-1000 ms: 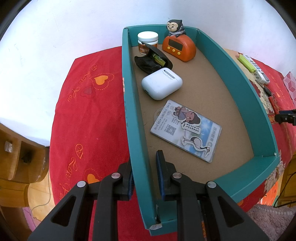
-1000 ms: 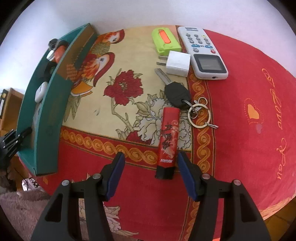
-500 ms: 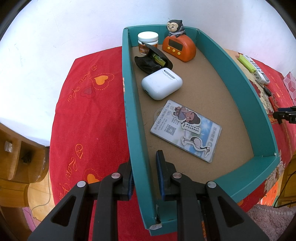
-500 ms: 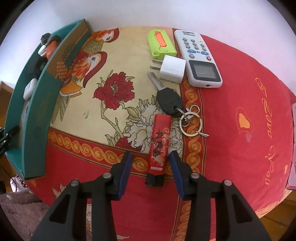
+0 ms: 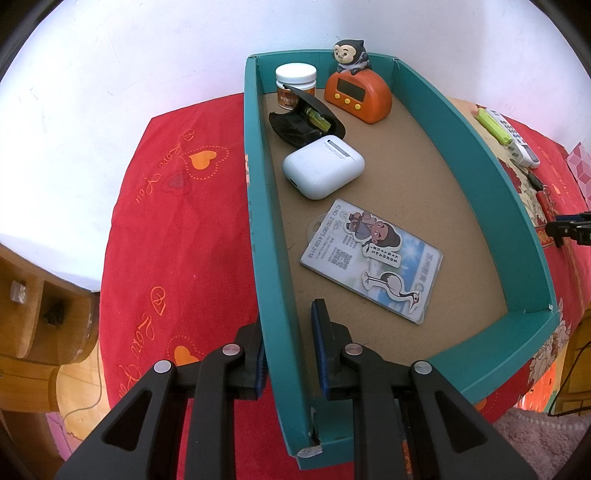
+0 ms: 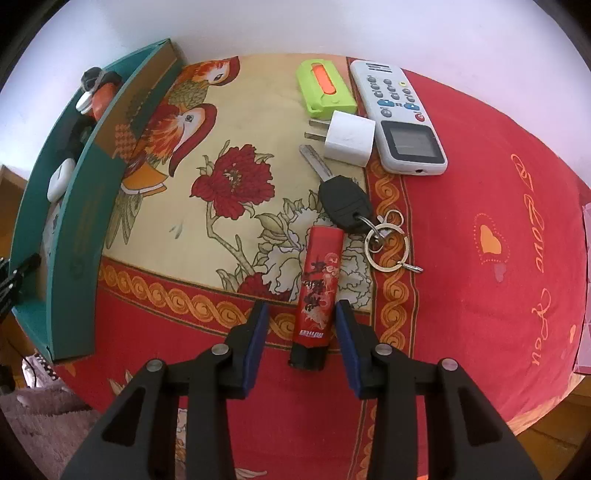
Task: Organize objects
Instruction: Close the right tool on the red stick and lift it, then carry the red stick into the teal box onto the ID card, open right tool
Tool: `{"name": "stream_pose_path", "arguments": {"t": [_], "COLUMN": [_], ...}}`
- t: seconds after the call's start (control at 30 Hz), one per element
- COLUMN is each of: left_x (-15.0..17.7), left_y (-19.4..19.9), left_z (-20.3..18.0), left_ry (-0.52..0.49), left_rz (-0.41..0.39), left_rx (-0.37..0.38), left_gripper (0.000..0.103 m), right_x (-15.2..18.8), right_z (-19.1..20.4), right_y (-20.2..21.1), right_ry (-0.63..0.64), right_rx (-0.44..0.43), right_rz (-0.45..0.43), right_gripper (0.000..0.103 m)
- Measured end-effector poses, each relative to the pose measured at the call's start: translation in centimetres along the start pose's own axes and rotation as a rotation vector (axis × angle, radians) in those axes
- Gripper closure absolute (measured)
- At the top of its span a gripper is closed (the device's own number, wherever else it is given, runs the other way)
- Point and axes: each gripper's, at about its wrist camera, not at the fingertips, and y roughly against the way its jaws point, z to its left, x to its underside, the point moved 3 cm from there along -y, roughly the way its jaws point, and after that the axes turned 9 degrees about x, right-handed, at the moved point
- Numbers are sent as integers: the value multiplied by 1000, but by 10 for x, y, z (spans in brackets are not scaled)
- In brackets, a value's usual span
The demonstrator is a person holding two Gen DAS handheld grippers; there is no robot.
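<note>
My right claw (image 6: 300,325) is closing around the red lighter (image 6: 317,291), which lies flat on the patterned cloth (image 6: 498,177) just below the black car key (image 6: 345,202) and its key ring; the pads straddle its lower half with a gap left on either side, so nothing is gripped yet. I judge the lighter light, stiff and rather slick in its glossy shell, best pinched across its narrow flat sides near the middle so it does not swivel or squirt out. My left claw (image 5: 286,352) is clamped shut on the near side wall of the teal box (image 5: 476,155), steadying it; the box stands well to the left of the lighter. Beyond the key lie a white charger plug (image 6: 349,139), a green case (image 6: 327,90) and a white remote (image 6: 400,118). The cloth looks soft and a little wrinkled over the table, so the lighter may sink slightly as I press down. A plain white wall (image 6: 295,26) runs behind.
</note>
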Motion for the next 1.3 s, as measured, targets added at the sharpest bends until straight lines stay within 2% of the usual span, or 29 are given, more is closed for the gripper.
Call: {"name": "stream_pose_path", "arguments": {"t": [0.07, 0.13, 0.27, 0.4, 0.63, 1.03, 1.3], "left_x": [0, 1, 1, 2, 0, 1, 1], "left_y": [0, 0, 0, 0, 0, 0, 0], "left_z": [0, 0, 0, 0, -1, 0, 0], "left_ry": [1, 0, 0, -1, -3, -4, -2], "left_rz": [-1, 0, 0, 0, 2, 2, 1], "left_rx": [1, 0, 0, 0, 2, 1, 1], "left_gripper": [83, 83, 83, 83, 83, 83, 83], "right_x": [-1, -2, -7, -1, -1, -32, -45], "right_z": [0, -5, -19, -23, -9, 80, 148], "right_y": [-1, 0, 1, 5, 27, 81, 90], "right_ry": [-2, -25, -64, -119, -126, 13, 170], "right_rx": [3, 0, -20, -90, -165, -304, -345], "right_rz": [-1, -5, -5, -11, -54, -176, -183], "right_gripper": [71, 84, 84, 84, 84, 84, 84]}}
